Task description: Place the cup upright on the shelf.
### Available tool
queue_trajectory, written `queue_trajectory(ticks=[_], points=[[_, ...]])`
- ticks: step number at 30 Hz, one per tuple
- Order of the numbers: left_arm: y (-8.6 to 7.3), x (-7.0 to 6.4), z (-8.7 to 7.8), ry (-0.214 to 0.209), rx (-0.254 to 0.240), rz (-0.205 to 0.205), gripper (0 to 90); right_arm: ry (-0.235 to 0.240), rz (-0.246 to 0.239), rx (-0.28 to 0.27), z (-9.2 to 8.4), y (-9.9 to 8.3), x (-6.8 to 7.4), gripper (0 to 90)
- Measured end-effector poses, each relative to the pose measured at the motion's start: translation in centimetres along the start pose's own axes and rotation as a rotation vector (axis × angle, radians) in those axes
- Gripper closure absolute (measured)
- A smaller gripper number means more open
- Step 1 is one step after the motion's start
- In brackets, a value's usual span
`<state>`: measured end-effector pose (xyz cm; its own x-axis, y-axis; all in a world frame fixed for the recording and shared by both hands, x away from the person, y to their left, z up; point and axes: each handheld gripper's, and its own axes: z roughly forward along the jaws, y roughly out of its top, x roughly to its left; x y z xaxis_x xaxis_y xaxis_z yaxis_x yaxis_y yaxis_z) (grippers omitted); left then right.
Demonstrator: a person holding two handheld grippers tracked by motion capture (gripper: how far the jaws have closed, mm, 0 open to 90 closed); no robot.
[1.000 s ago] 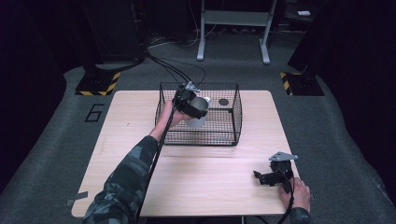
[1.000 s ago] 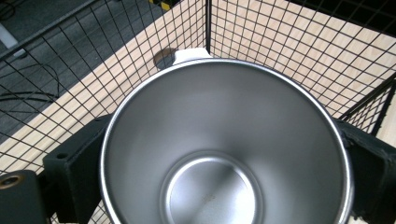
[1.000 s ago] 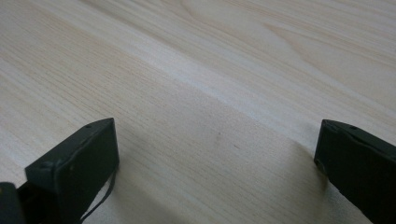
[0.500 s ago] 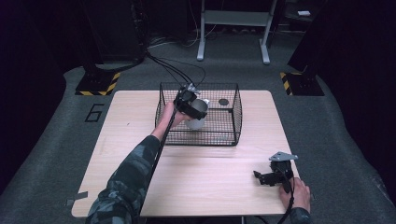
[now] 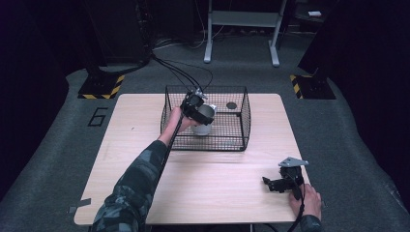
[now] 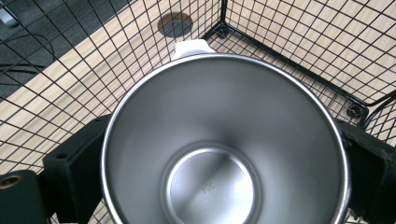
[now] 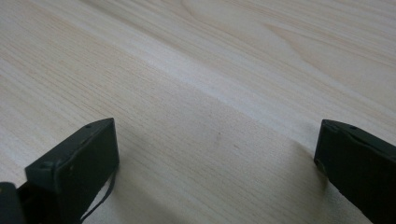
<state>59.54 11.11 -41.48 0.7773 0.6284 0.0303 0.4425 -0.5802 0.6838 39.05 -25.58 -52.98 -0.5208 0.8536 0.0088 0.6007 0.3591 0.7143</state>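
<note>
A steel cup (image 6: pixel 219 140) with a white outside (image 5: pixel 202 127) stands upright inside the black wire basket (image 5: pixel 244 118) at the back middle of the table. My left gripper (image 5: pixel 200 113) reaches over the basket's left wall and is shut on the cup, one black jaw against each side of it. In the left gripper view I look straight down into the empty cup, and a white tab pokes out past its far rim. My right gripper (image 5: pixel 271 184) rests open on the bare wood at the front right, with nothing between its jaws (image 7: pixel 217 149).
A small dark disc (image 5: pixel 231 105) lies on the basket floor at its far right, also seen beyond the cup (image 6: pixel 174 24). The wooden table (image 5: pixel 212 188) stretches between basket and right gripper. Cables trail from the left gripper off the table's back.
The left gripper has sunk a little lower into the basket with the cup in it. The right gripper has stayed still.
</note>
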Motion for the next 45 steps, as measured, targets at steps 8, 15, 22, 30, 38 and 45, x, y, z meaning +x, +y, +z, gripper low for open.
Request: queue_trajectory(ticks=[8,15,22,30,38,45], points=[[-0.2,0.0,0.6,-0.002,0.026,0.003,5.7,0.0,0.0,0.0,0.0,0.0,0.0,0.0],[-0.5,-0.1,1.0,0.002,0.042,0.003,5.6,0.004,-0.007,0.003,0.0,0.0,0.0,0.0],[-0.7,0.0,1.2,-0.001,0.058,0.002,5.6,0.0,-0.001,0.0,0.0,0.0,0.0,0.0],[-0.9,0.2,1.1,-0.001,0.061,0.0,5.5,0.003,-0.003,0.001,0.0,0.0,0.0,0.0],[-1.2,0.3,0.9,0.012,0.075,0.019,5.2,0.004,-0.008,0.004,0.0,0.0,0.0,0.0],[-1.1,0.1,0.6,0.019,0.062,0.019,3.2,0.004,-0.008,0.003,0.0,0.0,0.0,0.0]])
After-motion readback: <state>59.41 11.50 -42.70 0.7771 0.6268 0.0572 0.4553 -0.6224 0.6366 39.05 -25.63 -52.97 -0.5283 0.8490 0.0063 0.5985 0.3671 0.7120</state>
